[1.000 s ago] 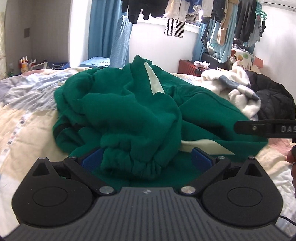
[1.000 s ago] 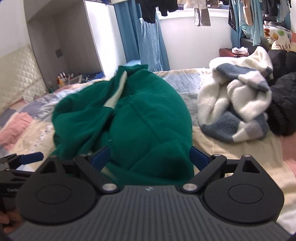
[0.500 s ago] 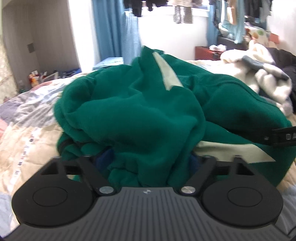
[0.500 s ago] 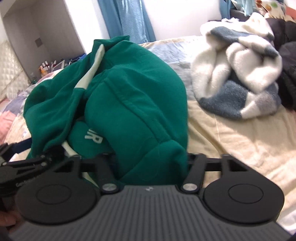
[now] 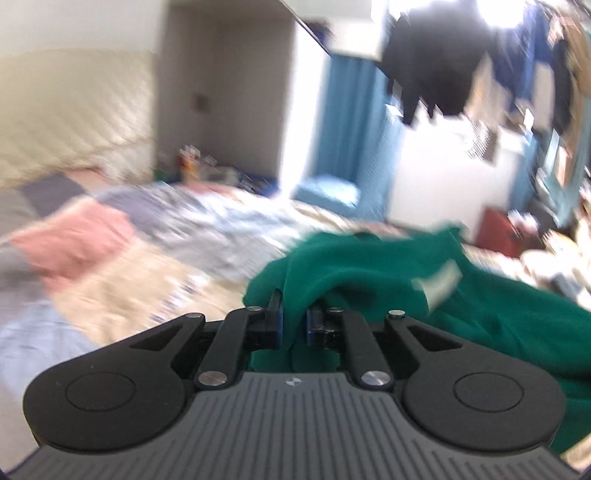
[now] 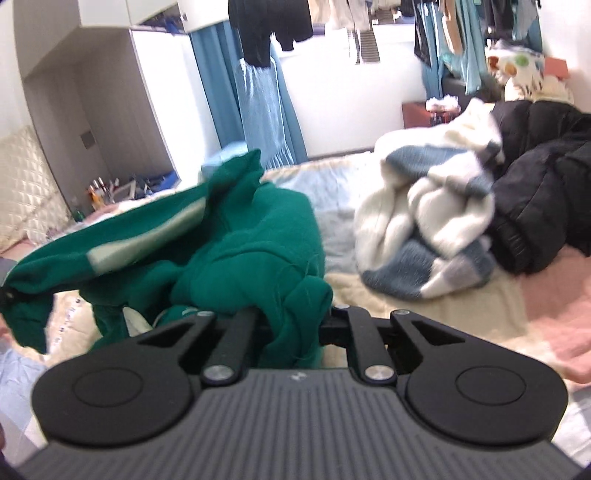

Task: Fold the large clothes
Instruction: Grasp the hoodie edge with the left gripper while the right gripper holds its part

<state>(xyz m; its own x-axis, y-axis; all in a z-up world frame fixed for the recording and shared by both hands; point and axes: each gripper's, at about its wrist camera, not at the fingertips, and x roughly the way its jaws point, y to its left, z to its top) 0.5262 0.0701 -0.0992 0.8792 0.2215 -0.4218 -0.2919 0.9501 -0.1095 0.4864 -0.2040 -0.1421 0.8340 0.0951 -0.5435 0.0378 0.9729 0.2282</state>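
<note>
A large green sweatshirt (image 6: pixel 251 236) with pale cream panels lies bunched on the bed. Part of it is lifted and stretched between both grippers. In the blurred left wrist view the sweatshirt (image 5: pixel 498 317) trails off to the right, and my left gripper (image 5: pixel 294 314) is closing with a fold of its green cloth pinched between the blue pads. In the right wrist view my right gripper (image 6: pixel 291 317) is closing on another bunch of the same cloth, which hides its fingertips.
A white and blue fleece (image 6: pixel 432 206) and a black padded jacket (image 6: pixel 546 184) are heaped on the right of the bed. A pink cloth (image 5: pixel 77 240) lies on the patchwork quilt (image 5: pixel 147 280) at left. Clothes (image 6: pixel 273 26) hang by the window.
Both grippers have gone from wide open around the sweatshirt to pinched on its cloth. They have risen and lifted the cloth off the bed. The left view has swung leftward.
</note>
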